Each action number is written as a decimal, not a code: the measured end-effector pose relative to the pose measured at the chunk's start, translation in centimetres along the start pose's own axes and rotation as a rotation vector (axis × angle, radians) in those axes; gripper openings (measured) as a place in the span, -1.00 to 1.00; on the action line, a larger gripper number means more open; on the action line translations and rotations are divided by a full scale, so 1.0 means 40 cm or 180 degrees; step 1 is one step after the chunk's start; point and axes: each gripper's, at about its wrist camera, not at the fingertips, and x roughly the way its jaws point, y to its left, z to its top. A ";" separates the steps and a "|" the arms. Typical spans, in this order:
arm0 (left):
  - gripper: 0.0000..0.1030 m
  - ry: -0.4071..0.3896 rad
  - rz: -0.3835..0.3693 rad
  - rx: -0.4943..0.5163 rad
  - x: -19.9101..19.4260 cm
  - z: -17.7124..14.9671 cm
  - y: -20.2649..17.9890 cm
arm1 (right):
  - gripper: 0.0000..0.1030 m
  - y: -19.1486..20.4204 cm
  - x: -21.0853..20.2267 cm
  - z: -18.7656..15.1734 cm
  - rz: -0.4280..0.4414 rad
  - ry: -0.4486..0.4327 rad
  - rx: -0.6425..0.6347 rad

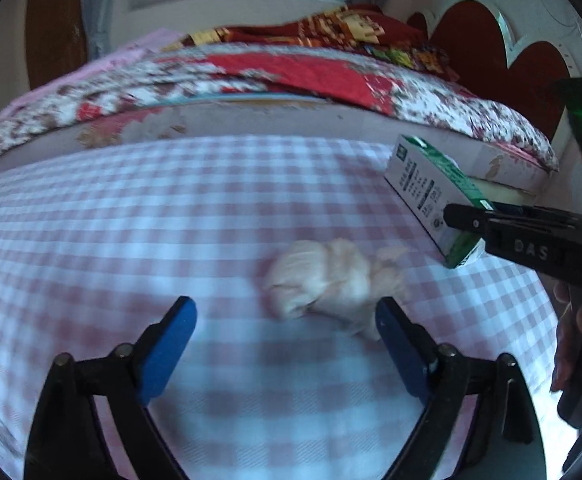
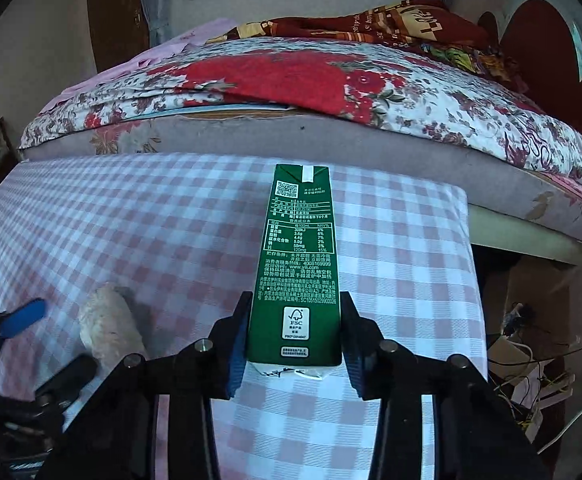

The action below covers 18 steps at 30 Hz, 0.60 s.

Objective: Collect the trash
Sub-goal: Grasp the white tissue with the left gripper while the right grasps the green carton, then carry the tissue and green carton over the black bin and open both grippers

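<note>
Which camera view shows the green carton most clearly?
The right wrist view: the green carton fills the centre, its printed side sharp, clamped between the right gripper fingers. The left wrist view shows it only small, at the right edge, partly hidden by that gripper.

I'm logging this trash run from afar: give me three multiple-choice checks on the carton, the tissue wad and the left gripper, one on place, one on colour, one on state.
1. Where is the crumpled tissue wad?
A. on the checked cloth
B. on the floral bedspread
C. inside the carton

2. What is the main colour of the carton?
A. red
B. green
C. yellow

3. What state is the left gripper in?
A. shut on the tissue
B. shut on the carton
C. open

Answers: 1 A, the wad lies on the pink-and-white checks, just ahead of the left fingers. 2 B, its printed face is dark green. 3 C, its blue pads stand wide apart, while the right gripper clamps the carton.
</note>
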 end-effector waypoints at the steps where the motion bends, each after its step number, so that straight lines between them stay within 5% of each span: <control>1: 0.74 0.0025 -0.0001 0.0015 0.011 0.008 -0.008 | -0.18 -0.004 0.000 0.000 0.0008 -0.0003 -0.0012; 8: 0.58 0.0210 -0.0032 -0.0026 0.073 0.048 -0.011 | -0.17 -0.019 0.001 0.005 0.0099 0.0015 0.0014; 11: 0.28 0.0230 -0.0055 0.0040 0.084 0.058 -0.018 | -0.17 -0.022 0.005 0.007 0.0105 0.0008 0.0021; 13: -0.08 0.0229 -0.0003 0.0149 0.090 0.066 -0.027 | -0.17 -0.024 0.009 0.008 0.0098 0.0022 0.0030; 18: -0.25 0.0152 0.0036 0.0181 0.070 0.061 -0.015 | -0.20 -0.028 0.020 0.011 0.0125 0.0077 0.0104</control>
